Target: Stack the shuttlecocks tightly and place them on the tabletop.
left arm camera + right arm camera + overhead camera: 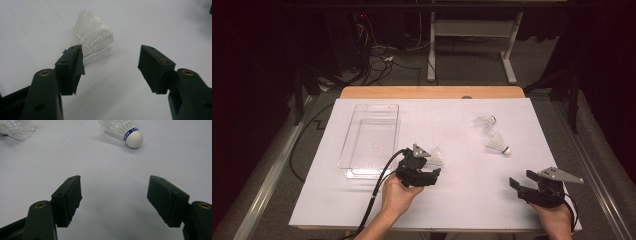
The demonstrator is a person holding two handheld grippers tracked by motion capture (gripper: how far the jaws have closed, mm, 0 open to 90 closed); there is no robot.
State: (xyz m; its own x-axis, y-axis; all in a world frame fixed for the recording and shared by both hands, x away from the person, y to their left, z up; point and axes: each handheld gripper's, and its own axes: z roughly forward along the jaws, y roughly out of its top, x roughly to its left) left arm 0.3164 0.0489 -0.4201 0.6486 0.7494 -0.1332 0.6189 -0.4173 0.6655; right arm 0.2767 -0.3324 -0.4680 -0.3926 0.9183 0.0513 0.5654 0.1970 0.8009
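Observation:
Three white feathered shuttlecocks lie on the white table sheet (462,200). One shuttlecock (437,157) (91,33) rests just beyond my left gripper (426,173) (111,53), next to its left jaw, with the cork end hidden behind that jaw. The jaws stand open with nothing between them. Two more lie at the right: a shuttlecock with a blue band (498,143) (123,128) and a farther shuttlecock (486,121) (16,128). My right gripper (522,179) (115,182) is open near the table's front right, pointing at them from a distance.
A clear plastic tray (357,150) sits on the left half of the sheet, close to the left gripper's cable (379,185). Beyond the wooden far edge (432,92) are a desk frame and cables on the floor.

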